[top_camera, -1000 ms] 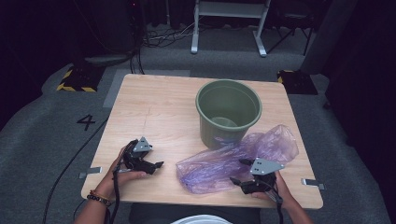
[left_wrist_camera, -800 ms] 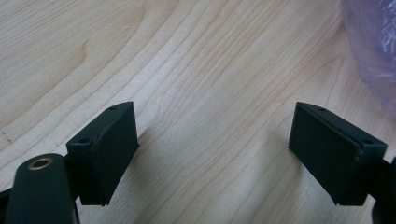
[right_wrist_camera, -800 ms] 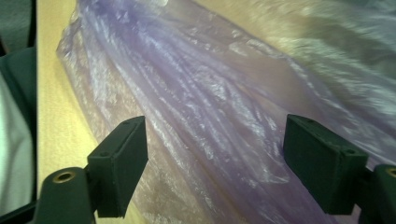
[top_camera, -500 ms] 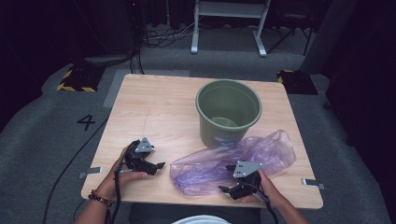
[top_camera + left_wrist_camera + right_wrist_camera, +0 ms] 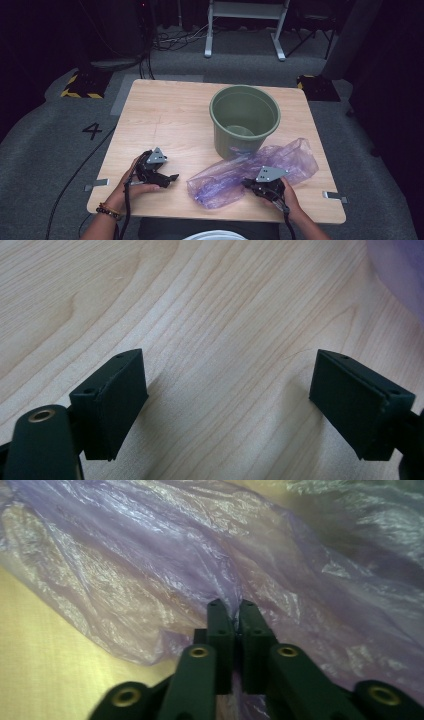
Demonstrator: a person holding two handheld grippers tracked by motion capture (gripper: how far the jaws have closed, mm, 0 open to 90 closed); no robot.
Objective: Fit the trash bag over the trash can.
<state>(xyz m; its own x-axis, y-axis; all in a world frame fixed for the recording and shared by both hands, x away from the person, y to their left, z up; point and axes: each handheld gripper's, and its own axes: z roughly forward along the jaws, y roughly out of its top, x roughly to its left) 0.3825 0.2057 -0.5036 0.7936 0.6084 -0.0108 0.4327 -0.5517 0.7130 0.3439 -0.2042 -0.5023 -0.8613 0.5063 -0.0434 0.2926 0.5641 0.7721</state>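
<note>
Right claw pinched on purple bag — left claw wide, empty

Overhead view; two close tool views

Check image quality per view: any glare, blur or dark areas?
High view: table evenly lit, surroundings fall into near-black, green bucket sharp. Left gripper view: wood grain crisp, soft shadows under the open jaws of the left gripper. Right gripper view: glare streaks on the purple plastic bag, warm yellow cast, top right corner soft; right gripper is shut on the film.
</note>
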